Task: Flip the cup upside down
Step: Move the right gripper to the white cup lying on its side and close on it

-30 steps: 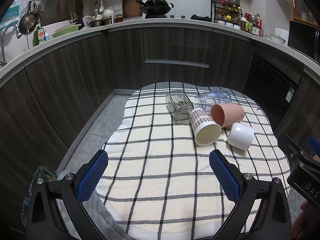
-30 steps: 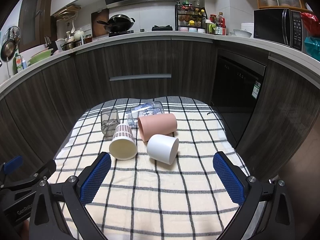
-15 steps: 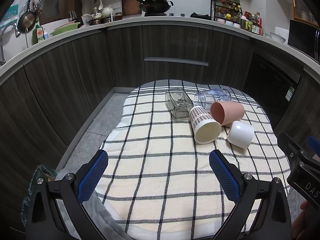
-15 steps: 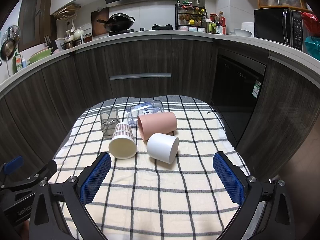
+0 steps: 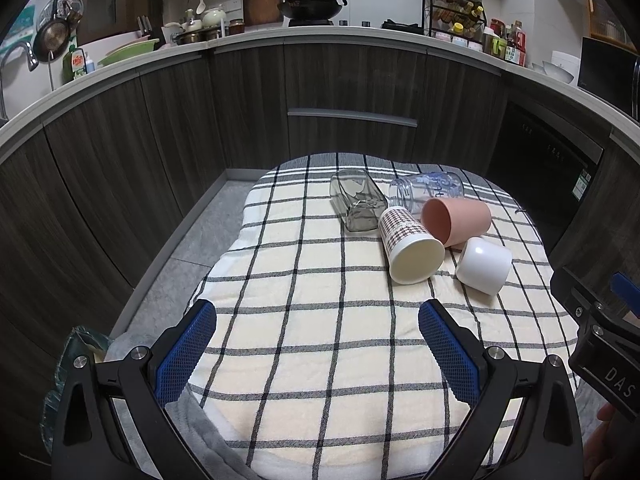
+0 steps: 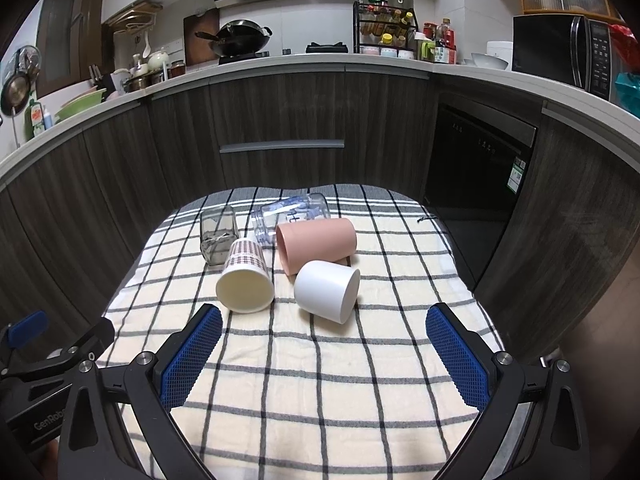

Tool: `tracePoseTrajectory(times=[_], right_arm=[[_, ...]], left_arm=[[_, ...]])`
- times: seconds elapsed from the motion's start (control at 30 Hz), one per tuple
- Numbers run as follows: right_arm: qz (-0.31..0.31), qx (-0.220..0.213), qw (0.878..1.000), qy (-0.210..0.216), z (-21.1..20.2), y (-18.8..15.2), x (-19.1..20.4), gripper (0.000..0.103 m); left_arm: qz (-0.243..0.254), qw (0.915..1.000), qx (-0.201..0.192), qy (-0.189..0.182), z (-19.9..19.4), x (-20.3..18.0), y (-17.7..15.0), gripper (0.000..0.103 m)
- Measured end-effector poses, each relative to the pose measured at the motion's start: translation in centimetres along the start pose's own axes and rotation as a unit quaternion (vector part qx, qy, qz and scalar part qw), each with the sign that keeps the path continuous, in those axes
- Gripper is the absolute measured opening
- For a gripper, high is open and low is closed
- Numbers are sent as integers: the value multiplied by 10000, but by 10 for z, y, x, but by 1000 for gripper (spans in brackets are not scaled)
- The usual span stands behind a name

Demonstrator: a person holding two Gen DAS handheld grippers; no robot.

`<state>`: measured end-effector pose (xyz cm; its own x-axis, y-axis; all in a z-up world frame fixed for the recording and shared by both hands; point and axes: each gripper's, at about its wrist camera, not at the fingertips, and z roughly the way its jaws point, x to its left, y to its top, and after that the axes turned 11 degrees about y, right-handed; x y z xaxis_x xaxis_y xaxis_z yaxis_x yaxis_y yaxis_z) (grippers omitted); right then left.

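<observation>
Several cups lie on their sides in a cluster on a checked cloth point(image 6: 320, 380): a white cup point(image 6: 327, 296) point(image 5: 484, 266), a pink cup point(image 6: 316, 244) point(image 5: 456, 220), a plaid-patterned cup point(image 6: 245, 280) point(image 5: 410, 248), a square grey glass point(image 6: 218, 238) point(image 5: 358, 200) and a clear printed glass point(image 6: 292, 216) point(image 5: 426, 192). My right gripper point(image 6: 324, 354) is open and empty, just short of the white cup. My left gripper point(image 5: 318, 350) is open and empty, well short and left of the cups.
The cloth covers a small table in front of dark kitchen cabinets point(image 6: 280, 120). A dishwasher point(image 6: 480, 168) stands to the right. The right gripper's body point(image 5: 600, 340) shows at the left view's right edge. The floor point(image 5: 192, 252) drops away left of the table.
Both grippers have drifted slightly; the cups sit a touch lower in the right view. Nothing was gripped or moved.
</observation>
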<state>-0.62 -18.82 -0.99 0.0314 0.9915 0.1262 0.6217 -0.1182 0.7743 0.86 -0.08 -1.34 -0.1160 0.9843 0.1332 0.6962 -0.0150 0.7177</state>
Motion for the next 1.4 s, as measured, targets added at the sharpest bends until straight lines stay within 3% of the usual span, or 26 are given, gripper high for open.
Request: tracePoseTrajectory(times=[0.23,0.53,0.87,1.17,1.4], right_arm=[[-10,119,9999,8,11,6,-3,102],[-216,369,9990,96,32,22,-11,102],[-599,1283,9892,369,79,44,-27,102],[-1395,2137,9655,513,120,64,-23,102],[-1906,3056,9302,710,164,70,-15,100]], left_arm=[[-52,9999,29,94,7,-4,7,103],[-224,9981,147,556,17,-15,17,103],[-737,9903,429,1100,26,-27,25,103],[-922,9844,831,1246,45,-48,30,103],[-1066,9774,1319,1261,72,-57,33,103]])
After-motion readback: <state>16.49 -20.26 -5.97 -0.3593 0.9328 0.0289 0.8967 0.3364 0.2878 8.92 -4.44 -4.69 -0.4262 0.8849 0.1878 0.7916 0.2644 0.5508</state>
